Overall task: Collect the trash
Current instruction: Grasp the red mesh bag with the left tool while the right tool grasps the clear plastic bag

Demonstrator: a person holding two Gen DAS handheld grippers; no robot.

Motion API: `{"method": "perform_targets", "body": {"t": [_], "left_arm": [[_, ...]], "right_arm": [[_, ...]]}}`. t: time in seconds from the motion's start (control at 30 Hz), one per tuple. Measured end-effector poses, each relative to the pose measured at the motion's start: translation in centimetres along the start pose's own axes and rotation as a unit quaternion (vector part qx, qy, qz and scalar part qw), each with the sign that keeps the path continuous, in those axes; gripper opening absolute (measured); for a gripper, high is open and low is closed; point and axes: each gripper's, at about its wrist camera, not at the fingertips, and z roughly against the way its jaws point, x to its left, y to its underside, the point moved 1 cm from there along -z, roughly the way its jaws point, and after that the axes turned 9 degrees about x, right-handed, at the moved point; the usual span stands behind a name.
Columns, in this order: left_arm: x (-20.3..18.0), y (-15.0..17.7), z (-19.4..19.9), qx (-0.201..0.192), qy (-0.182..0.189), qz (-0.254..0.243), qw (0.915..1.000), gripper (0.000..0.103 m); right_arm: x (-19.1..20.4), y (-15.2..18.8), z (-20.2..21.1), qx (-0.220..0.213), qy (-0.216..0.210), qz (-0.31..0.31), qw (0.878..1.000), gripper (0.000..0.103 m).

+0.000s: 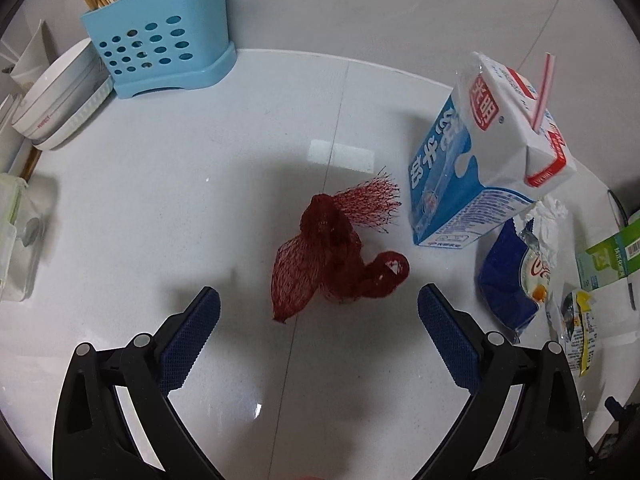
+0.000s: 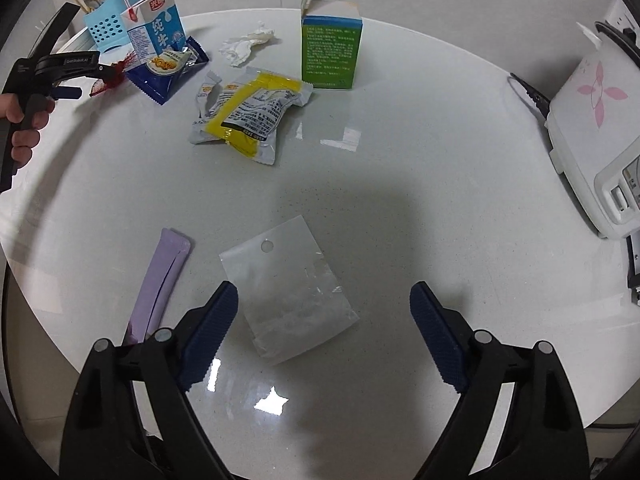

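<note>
Trash lies loose on the surface [image 2: 400, 200], so both wide-open, empty tongs straddle targets: left tongs [image 1: 319, 308] the red net [image 1: 332, 264], right tongs [image 2: 324, 304] the clear bag [image 2: 288, 292].

Two cartons: milk carton [image 2: 154, 24], green carton [image 2: 330, 52]; one red net [image 1: 336, 256].

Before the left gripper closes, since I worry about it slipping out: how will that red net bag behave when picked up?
The red net bag lies crumpled in loose folds, so it will probably be floppy and sag from the left gripper. It looks empty and see-through, so likely very light. Its open mesh may snag on the ridged pads rather than slip.
</note>
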Motion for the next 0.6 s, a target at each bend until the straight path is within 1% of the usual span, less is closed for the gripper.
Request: {"method": "perform_targets", "body": {"t": [0.23, 0.37, 0.47, 0.53, 0.6], "left_arm": [[-0.3, -1.5, -1.7, 0.013, 0.0, -0.006, 0.9999, 0.092], [-0.2, -2.2, -2.4, 0.021, 0.001, -0.006, 0.9998, 0.085], [-0.1, -2.8, -2.8, 0.021, -0.003, -0.003, 0.9998, 0.079], [0.0, -3.2, -2.9, 0.021, 0.0, -0.004, 0.9998, 0.074], [0.0, -3.3, -2.9, 0.018, -0.004, -0.007, 0.9998, 0.066]], "right_arm": [[0.3, -0.1, -0.8, 0.014, -0.007, -0.003, 1.0, 0.078], [0.7, 0.0, -1.3, 0.023, -0.016, -0.001, 1.0, 0.074], [1.1, 0.3, -1.7, 0.03, -0.012, 0.003, 0.999, 0.071], [1.1, 0.5, -1.9, 0.031, -0.02, 0.001, 0.999, 0.069], [1.2, 0.5, -2.0, 0.031, -0.027, -0.002, 0.999, 0.067]]}}
